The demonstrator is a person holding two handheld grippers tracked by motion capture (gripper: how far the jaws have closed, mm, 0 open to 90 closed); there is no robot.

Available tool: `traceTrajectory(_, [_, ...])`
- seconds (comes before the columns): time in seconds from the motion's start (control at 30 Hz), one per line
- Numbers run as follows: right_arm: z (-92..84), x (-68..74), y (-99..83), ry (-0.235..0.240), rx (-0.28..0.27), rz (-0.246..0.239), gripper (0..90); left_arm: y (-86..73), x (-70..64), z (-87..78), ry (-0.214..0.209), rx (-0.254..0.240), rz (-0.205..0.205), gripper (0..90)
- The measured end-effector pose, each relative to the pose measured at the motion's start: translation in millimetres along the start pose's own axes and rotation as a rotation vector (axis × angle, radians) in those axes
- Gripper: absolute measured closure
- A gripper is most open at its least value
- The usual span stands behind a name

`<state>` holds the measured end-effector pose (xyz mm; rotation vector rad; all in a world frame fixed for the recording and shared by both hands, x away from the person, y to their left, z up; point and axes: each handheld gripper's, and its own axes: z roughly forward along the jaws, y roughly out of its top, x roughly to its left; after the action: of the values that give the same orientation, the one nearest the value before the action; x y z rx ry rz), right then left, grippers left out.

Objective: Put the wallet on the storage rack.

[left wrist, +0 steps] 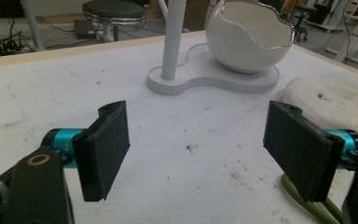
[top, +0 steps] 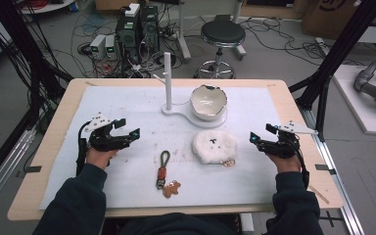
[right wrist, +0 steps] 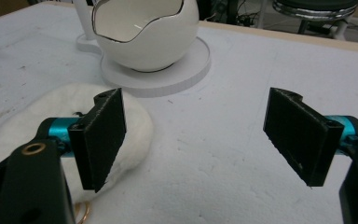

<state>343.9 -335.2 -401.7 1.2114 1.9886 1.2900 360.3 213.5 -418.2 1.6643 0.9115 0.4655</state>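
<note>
High view: both of my tools sit idle on the table (top: 54, 147), left hand-held gripper (top: 127, 128) and right hand-held gripper (top: 260, 136) spread wide, nothing between the jaws. Nearest work: fluffy white plush (top: 214, 146), centre-right, just beside the right one. Best approach, I judge: come low, pinch the edge. Soft, round, tiny dark face marks.

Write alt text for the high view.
A person's left gripper and right gripper hover open and empty over a white mat. Between them lie a keychain and a fluffy white pouch; behind stands a white stand with an eggshell-shaped bowl.
</note>
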Motion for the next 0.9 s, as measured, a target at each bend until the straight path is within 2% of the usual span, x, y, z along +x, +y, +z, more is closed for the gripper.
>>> traceTrajectory(0.1, [3.9, 3.6, 0.4, 0.020, 0.019, -0.006, 21.6, -0.3, 0.9, 0.2, -0.002, 0.002, 0.004, 22.8])
traceTrajectory(0.17, [9.5, 9.4, 1.2, 0.044, 0.042, -0.014, 25.5, -0.2, 1.0, -0.1, -0.001, -0.001, -0.001, 22.7])
traceTrajectory(0.2, [16.0, 16.7, 1.4, 0.073, 0.070, -0.016, 26.2, 0.0, 0.7, -0.5, -0.003, -0.002, -0.001, 22.7])
traceTrajectory(0.23, [16.0, 16.7, 1.4, 0.073, 0.070, -0.016, 26.2, 0.1, 0.1, -0.6, -0.005, -0.002, 0.002, 22.7])
traceTrajectory(0.33, [28.1, 28.6, -1.2, 0.122, 0.127, -0.010, 27.4, 0.1, -2.0, 0.2, -0.015, 0.005, 0.010, 22.7])
traceTrajectory(0.37, [36.7, 35.5, -3.9, 0.134, 0.173, -0.015, 27.6, 0.1, -2.7, 0.6, -0.018, 0.005, 0.013, 22.8])
traceTrajectory(0.43, [43.6, 39.7, -5.7, 0.134, 0.220, -0.021, 27.6, 0.0, -4.1, 1.1, -0.020, 0.006, 0.017, 22.8])
traceTrajectory(0.47, [43.6, 39.7, -5.7, 0.134, 0.220, -0.021, 27.6, 0.0, -4.4, 1.3, -0.020, 0.007, 0.019, 22.8])
traceTrajectory(0.53, [50.3, 41.4, -8.3, 0.137, 0.257, -0.014, 27.6, -0.3, -4.5, 2.4, -0.023, 0.007, 0.020, 22.8])
traceTrajectory(0.6, [60.5, 42.8, -14.5, 0.148, 0.328, -0.007, 27.8, -0.9, -4.3, 3.7, -0.023, 0.010, 0.017, 23.1])
traceTrajectory(0.63, [60.5, 42.8, -14.5, 0.148, 0.328, -0.007, 27.8, -1.2, -4.8, 4.4, -0.023, 0.008, 0.013, 23.1])
traceTrajectory(0.73, [65.2, 41.4, -19.7, 0.191, 0.369, 0.011, 34.2, -1.3, -5.2, 5.1, -0.027, 0.011, 0.018, 23.4])
traceTrajectory(0.8, [64.6, 41.0, -19.2, 0.196, 0.372, -0.004, 39.2, -1.4, -6.1, 5.8, -0.028, 0.011, 0.018, 23.8])
traceTrajectory(0.9, [63.7, 42.2, -17.6, 0.233, 0.385, -0.009, 57.9, -1.3, -8.5, 7.1, -0.036, 0.012, 0.019, 24.3])
